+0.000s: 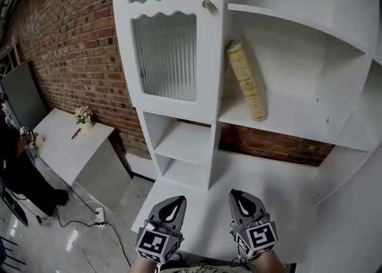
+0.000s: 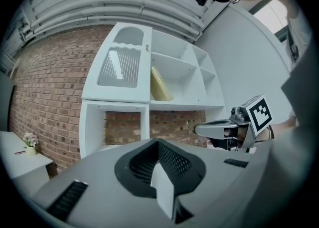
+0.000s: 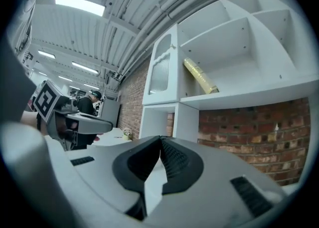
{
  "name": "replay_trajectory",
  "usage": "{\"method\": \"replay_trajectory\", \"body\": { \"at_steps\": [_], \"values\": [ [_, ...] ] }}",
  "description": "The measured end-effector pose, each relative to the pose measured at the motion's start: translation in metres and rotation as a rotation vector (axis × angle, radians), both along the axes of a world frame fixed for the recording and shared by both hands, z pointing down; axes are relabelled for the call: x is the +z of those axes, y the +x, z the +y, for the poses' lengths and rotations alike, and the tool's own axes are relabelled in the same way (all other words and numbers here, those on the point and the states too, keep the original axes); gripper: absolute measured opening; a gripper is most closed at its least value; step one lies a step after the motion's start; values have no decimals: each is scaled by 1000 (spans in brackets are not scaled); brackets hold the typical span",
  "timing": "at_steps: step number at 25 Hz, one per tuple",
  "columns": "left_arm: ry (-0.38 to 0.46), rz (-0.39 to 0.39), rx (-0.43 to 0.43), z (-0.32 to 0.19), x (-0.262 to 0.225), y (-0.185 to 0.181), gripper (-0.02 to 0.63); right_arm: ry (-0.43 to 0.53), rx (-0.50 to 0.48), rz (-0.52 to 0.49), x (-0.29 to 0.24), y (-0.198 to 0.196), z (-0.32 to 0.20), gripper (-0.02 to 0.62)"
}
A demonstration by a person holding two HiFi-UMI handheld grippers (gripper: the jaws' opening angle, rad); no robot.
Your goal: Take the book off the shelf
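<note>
Yellow book (image 1: 246, 80), leaning upper centre on white shelf (image 1: 292, 127); my left tongs (image 1: 178, 199) and right tongs (image 1: 234, 194), closed and empty, should open first.

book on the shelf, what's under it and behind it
Under the book is the white shelf board; behind it, the white back panel. The patch of panel it covers cannot be seen.
</note>
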State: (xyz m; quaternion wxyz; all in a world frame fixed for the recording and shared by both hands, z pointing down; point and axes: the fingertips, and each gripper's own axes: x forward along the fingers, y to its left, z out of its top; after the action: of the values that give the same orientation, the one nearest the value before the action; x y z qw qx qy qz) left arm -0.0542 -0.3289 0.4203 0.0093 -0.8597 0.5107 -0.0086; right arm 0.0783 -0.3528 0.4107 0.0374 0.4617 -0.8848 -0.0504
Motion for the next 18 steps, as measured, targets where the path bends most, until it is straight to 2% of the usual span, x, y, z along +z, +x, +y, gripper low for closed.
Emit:
{"method": "replay_trajectory", "body": {
  "at_steps": [7,13,15,18],
  "values": [
    [-19,-8,164,-58,-17,0,3,83,186,-12,-43,4,-40,7],
    [-6,-21,254,-99,-36,-7,3,154,353,28,-97,12,-74,11],
    [6,-14,278,-107,-41,-6,3,172,394,51,-114,13,-85,84],
    [22,5,297,-118,-49,-5,3,197,459,100,-141,19,-108,248]
  ]
}}
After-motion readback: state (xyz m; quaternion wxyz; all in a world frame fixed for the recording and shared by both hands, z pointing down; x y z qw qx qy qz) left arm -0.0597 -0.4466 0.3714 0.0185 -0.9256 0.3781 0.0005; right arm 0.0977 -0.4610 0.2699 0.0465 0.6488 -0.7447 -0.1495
